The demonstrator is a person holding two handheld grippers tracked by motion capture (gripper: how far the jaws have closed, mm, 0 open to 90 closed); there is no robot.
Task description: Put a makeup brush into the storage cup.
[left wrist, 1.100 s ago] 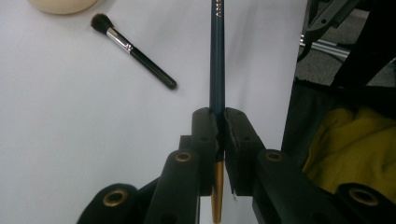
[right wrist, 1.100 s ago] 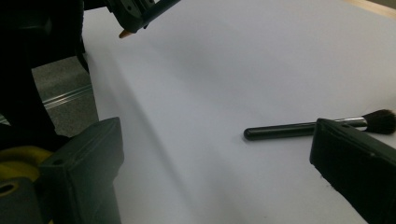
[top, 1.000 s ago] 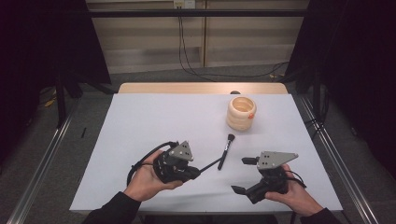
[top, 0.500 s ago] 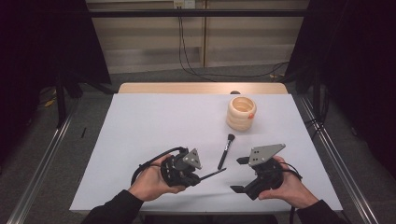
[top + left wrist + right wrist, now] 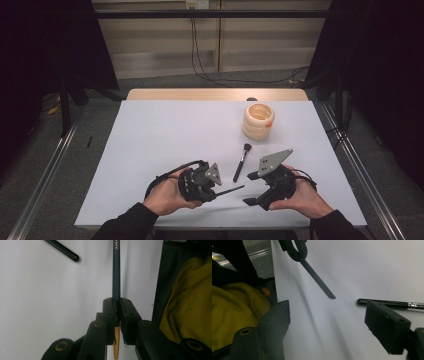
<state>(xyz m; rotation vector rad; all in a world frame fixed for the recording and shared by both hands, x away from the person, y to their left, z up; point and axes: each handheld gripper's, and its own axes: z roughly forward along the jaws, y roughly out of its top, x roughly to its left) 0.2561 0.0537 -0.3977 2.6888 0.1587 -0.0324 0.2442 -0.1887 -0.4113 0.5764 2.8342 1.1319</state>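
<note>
Pencil (image 5: 116, 270) sits clamped in my left tool (image 5: 216, 194) near the worktop's (image 5: 165, 135) front edge, gripped at its gold end so the long shaft sticks out level toward my right tool (image 5: 254, 189). That one's jaws have just been closing, nothing between them yet, probably to grab the free end. Brush (image 5: 241, 162) lies just behind.

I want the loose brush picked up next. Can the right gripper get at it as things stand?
Probably yes: the right gripper is open and empty, and the brush lies on bare table beside it, apart from the left gripper's pencil.
</note>
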